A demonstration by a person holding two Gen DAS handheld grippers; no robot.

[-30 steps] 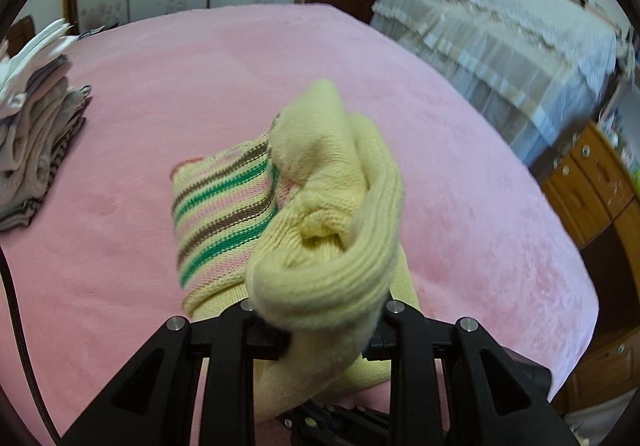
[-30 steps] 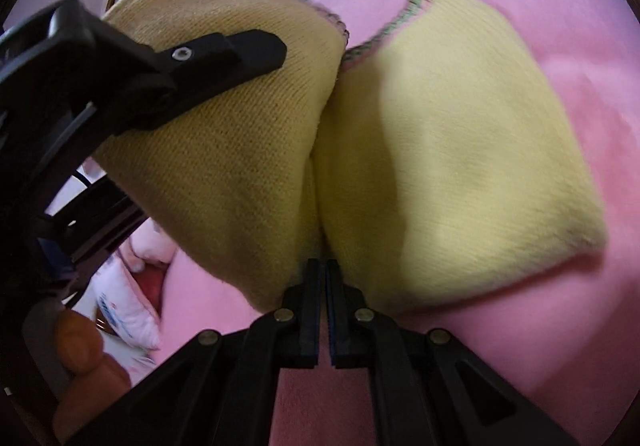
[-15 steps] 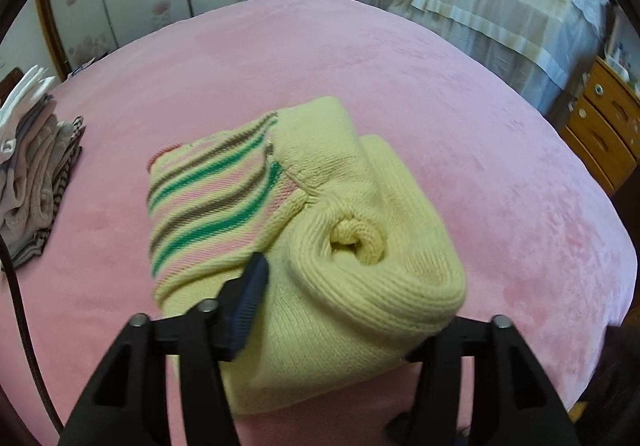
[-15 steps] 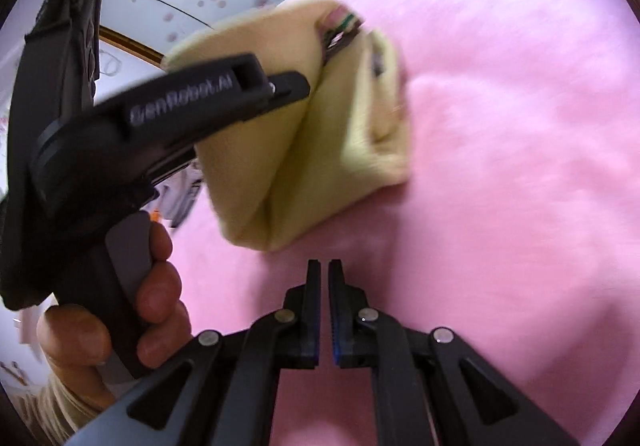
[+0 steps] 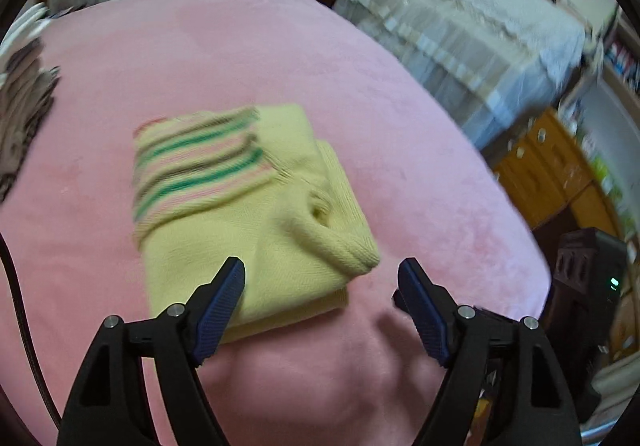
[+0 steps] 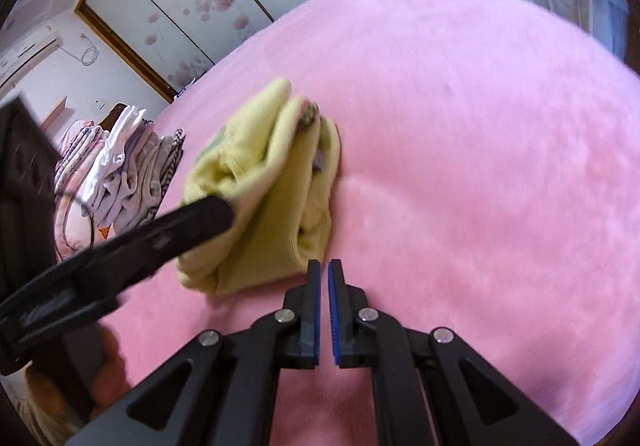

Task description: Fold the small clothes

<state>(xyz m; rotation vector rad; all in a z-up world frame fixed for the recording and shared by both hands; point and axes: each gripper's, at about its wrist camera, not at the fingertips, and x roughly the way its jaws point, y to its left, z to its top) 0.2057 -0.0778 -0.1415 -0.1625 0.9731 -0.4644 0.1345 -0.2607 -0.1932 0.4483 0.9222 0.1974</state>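
Note:
A small yellow knit sweater [image 5: 256, 205] with green, brown and pink stripes lies folded into a compact bundle on the pink blanket [image 5: 360, 65]. My left gripper [image 5: 322, 270] is open and empty, just in front of the bundle's near edge. In the right wrist view the folded sweater [image 6: 272, 197] lies to the left, with the left gripper's finger [image 6: 160, 234] reaching across its near side. My right gripper [image 6: 324, 274] is shut and empty, close to the bundle's right corner.
A stack of folded clothes [image 6: 128, 173] lies at the bed's far left, also in the left wrist view [image 5: 24, 97]. A second bed with a lace cover [image 5: 460, 37] and a wooden dresser [image 5: 560, 173] stand to the right. A cable [image 5: 20, 306] hangs at left.
My left gripper let go of the sweater, opened wide and drew back. The sweater dropped into a folded bundle on the blanket. My right gripper pulled back, still shut.

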